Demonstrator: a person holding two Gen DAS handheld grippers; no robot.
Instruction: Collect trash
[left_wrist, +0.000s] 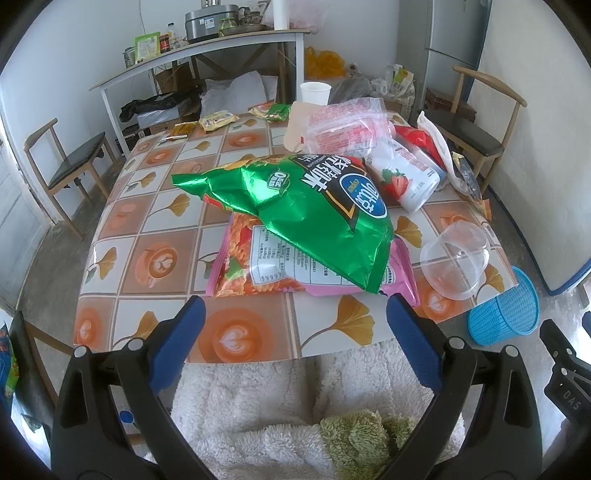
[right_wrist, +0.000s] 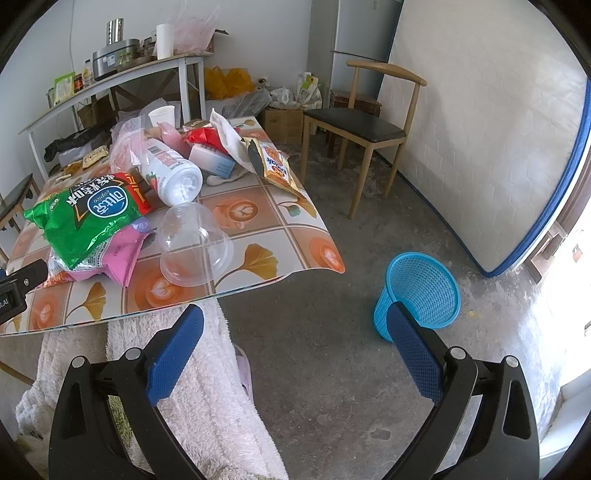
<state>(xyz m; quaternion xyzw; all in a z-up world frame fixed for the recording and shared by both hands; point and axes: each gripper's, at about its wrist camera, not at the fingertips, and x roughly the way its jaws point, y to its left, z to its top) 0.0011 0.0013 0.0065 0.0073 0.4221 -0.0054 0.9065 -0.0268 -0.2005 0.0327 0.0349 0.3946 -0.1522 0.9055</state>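
Observation:
A green snack bag (left_wrist: 303, 206) (right_wrist: 88, 214) lies on a pink and orange packet (left_wrist: 266, 266) near the table's front edge. A clear plastic cup (left_wrist: 456, 258) (right_wrist: 194, 247) lies on its side beside them, with a white strawberry bottle (left_wrist: 406, 177) (right_wrist: 171, 175) behind. More wrappers and a paper cup (left_wrist: 314, 92) sit further back. A blue mesh bin (left_wrist: 504, 312) (right_wrist: 419, 293) stands on the floor right of the table. My left gripper (left_wrist: 295, 321) is open just short of the table edge. My right gripper (right_wrist: 295, 328) is open over the floor, left of the bin.
The table (left_wrist: 147, 221) has a tiled leaf-pattern cloth. Fluffy white fabric (left_wrist: 295, 406) on a person's lap fills the foreground below both grippers. Wooden chairs (right_wrist: 362, 125) (left_wrist: 70, 162) stand at both sides. A shelf table (left_wrist: 199, 51) and boxes line the back wall; a mattress (right_wrist: 480, 147) leans right.

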